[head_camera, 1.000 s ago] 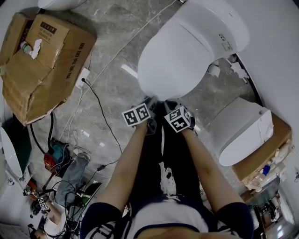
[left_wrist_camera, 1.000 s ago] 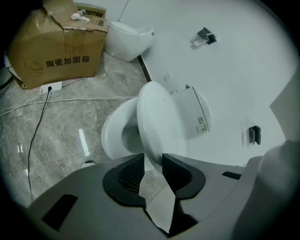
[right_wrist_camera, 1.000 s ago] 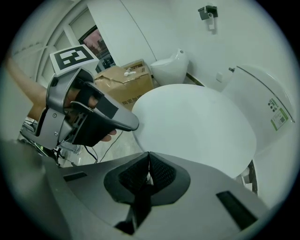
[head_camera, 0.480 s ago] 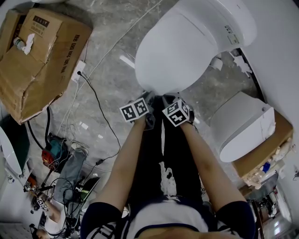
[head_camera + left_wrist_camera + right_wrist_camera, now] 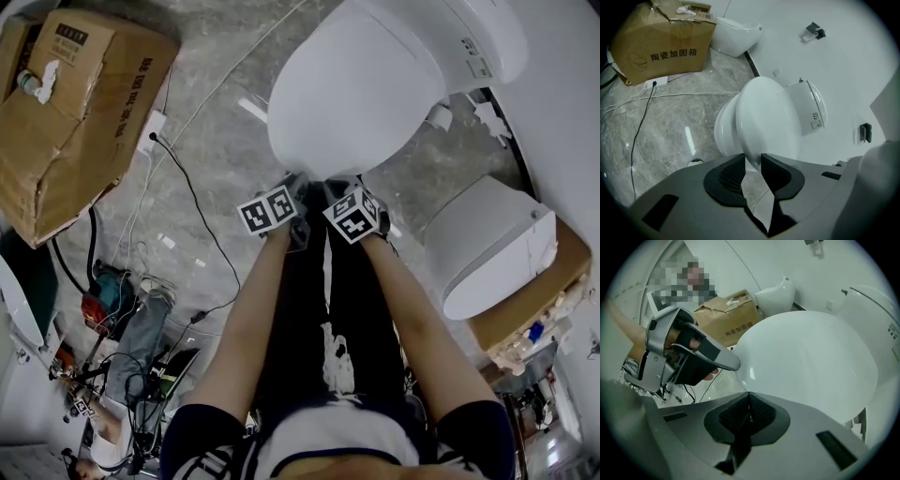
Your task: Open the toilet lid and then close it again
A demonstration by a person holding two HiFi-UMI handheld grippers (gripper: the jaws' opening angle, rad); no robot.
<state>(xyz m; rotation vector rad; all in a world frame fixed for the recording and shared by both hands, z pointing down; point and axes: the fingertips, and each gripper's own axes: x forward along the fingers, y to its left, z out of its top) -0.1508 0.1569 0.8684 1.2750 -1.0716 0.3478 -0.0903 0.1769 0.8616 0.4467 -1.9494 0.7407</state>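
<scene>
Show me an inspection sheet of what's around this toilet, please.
Surface: grey marble floor.
Job's things: toilet; its lid looks partly raised.
Clutter: box; second toilet on another box; gear heap.
Grippers: left tongs clamp the lid's front edge; right tongs are shut, empty, alongside.
Cables: black cable and white cable cross the floor; power strip by the box.
Surroundings: white wall.
</scene>
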